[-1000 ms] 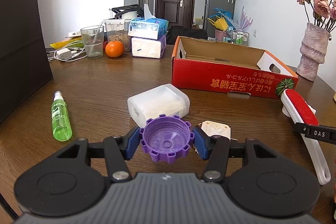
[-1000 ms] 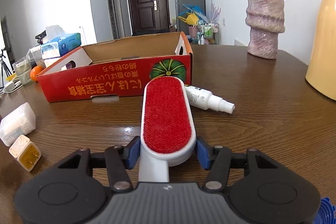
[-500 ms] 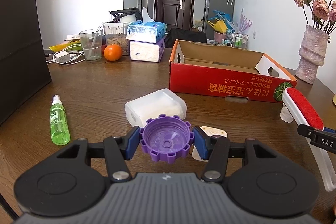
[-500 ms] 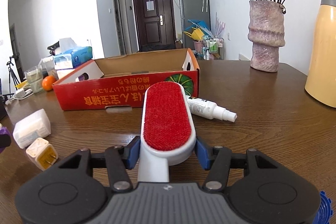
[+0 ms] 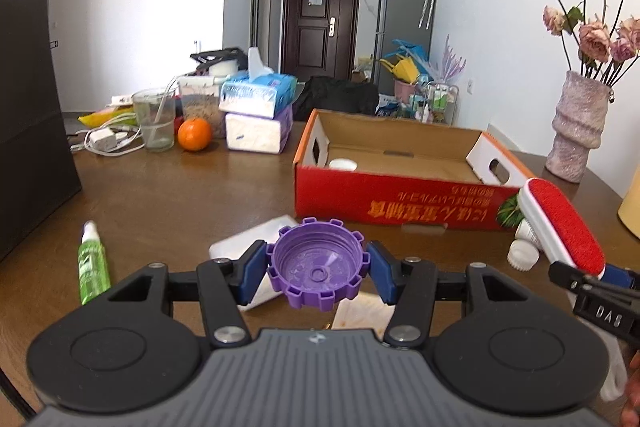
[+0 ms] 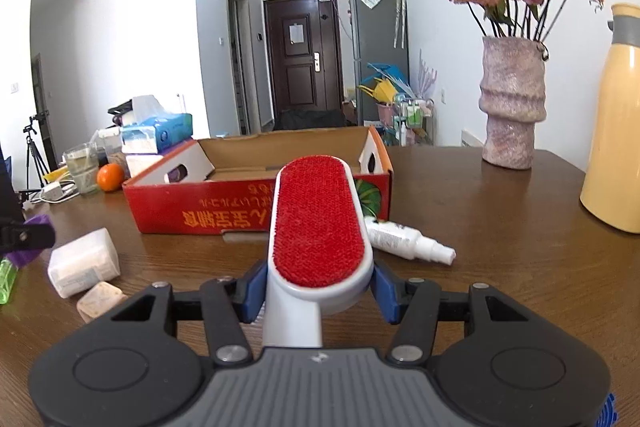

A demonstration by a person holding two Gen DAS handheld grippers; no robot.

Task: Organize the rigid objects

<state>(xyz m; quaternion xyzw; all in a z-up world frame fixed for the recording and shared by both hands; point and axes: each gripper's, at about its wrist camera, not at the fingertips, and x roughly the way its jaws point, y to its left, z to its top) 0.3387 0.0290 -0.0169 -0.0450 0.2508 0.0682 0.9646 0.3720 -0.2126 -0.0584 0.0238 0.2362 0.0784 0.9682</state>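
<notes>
I have the left gripper pinched on the purple cap, its blue pads against opposite sides of the toothed rim, and the cap hangs clear of the table, open side up, short of the red cardboard box. I judge it light and stiff plastic; the ridged rim should give the pads good purchase, so across the rim is the place to hold it. The right gripper is clamped on the lint brush at the neck, where the red pad narrows into the white handle, and the brush points toward the box's near wall. It looks rigid and light, but long, so held this far back I expect the head to want to dip or swivel; I would keep the squeeze firm. A white spray bottle lies just beside the brush head, and a white box and a small beige block sit on the table to the left.
</notes>
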